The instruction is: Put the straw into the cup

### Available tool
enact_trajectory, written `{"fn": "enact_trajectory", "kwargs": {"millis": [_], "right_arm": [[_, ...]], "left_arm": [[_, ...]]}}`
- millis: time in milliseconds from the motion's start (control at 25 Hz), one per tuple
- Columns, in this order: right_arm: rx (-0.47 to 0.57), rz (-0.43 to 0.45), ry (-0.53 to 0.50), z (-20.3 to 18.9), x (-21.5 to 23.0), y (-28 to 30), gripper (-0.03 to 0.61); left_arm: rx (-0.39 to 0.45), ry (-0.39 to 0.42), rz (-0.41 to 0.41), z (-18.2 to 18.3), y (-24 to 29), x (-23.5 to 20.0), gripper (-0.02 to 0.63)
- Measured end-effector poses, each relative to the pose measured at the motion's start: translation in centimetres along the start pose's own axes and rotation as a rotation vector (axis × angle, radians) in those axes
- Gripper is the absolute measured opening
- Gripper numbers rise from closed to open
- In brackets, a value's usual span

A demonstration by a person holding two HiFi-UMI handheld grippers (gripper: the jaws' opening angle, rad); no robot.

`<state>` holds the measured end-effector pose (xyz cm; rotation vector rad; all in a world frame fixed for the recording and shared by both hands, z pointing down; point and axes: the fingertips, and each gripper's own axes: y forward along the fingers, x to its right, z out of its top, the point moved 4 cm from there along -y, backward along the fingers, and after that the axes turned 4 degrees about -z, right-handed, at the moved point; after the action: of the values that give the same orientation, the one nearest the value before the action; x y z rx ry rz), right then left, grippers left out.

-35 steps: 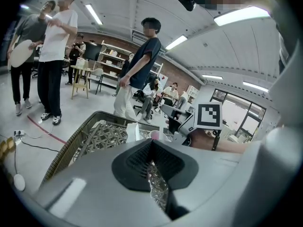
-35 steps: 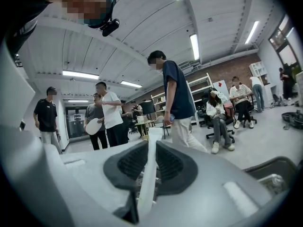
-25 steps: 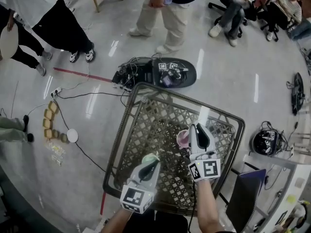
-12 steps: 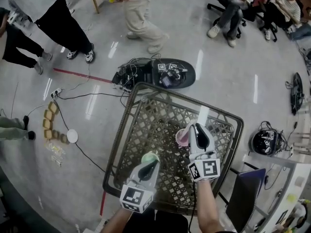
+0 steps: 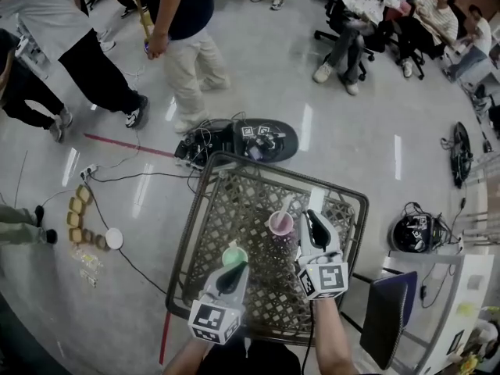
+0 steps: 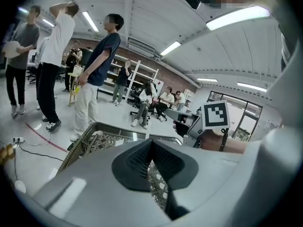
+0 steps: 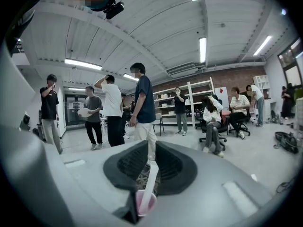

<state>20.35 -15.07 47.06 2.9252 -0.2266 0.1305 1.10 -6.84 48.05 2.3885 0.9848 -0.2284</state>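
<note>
While both grippers hover above it, the lattice-topped bench (image 5: 242,198) stands on a glossy grey floor (image 5: 351,147) beside tangled cables (image 5: 199,135), with people (image 5: 183,30) standing and sitting beyond. Right gripper (image 5: 307,214): jaws narrow, just closed further on the straw (image 7: 149,183), whose lower end sits in the pink cup (image 5: 280,223). Left gripper (image 5: 237,266): jaws together, nothing seen between them; green cup (image 5: 233,254) at its tip.
</note>
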Motion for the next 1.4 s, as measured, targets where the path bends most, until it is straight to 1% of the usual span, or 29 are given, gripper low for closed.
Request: {"fn": "enact_trajectory", "kwargs": {"millis": [280, 440, 640, 760, 920, 1120, 1400], "right_arm": [[0.007, -0.028, -0.002, 3.9, -0.4, -5.5, 0.044], [0.017, -0.04, -0.013, 6.7, -0.8, -9.4, 0.004], [0.072, -0.036, -0.028, 9.9, -1.2, -14.4, 0.003], [0.08, -0.034, -0.035, 11.3, -1.9, -17.2, 0.003], [0.095, -0.027, -0.029, 11.5, -2.7, -20.7, 0.003], [0.104, -0.035, -0.023, 11.0, -3.9, -24.9, 0.003], [0.088, -0.042, 0.001, 10.0, -4.7, -30.2, 0.003]], "left_arm": [[0.046, 0.039, -0.01, 2.5, -3.1, 2.5, 0.006], [0.069, 0.069, -0.016, 4.3, -5.4, 4.5, 0.006], [0.117, 0.109, -0.012, 5.7, -8.0, 7.4, 0.006], [0.153, 0.126, -0.012, 6.6, -9.6, 9.1, 0.006], [0.187, 0.159, -0.019, 7.5, -11.8, 11.3, 0.006], [0.214, 0.194, -0.012, 7.3, -14.6, 12.7, 0.006], [0.231, 0.203, 0.026, 6.7, -18.0, 13.4, 0.006]]}}
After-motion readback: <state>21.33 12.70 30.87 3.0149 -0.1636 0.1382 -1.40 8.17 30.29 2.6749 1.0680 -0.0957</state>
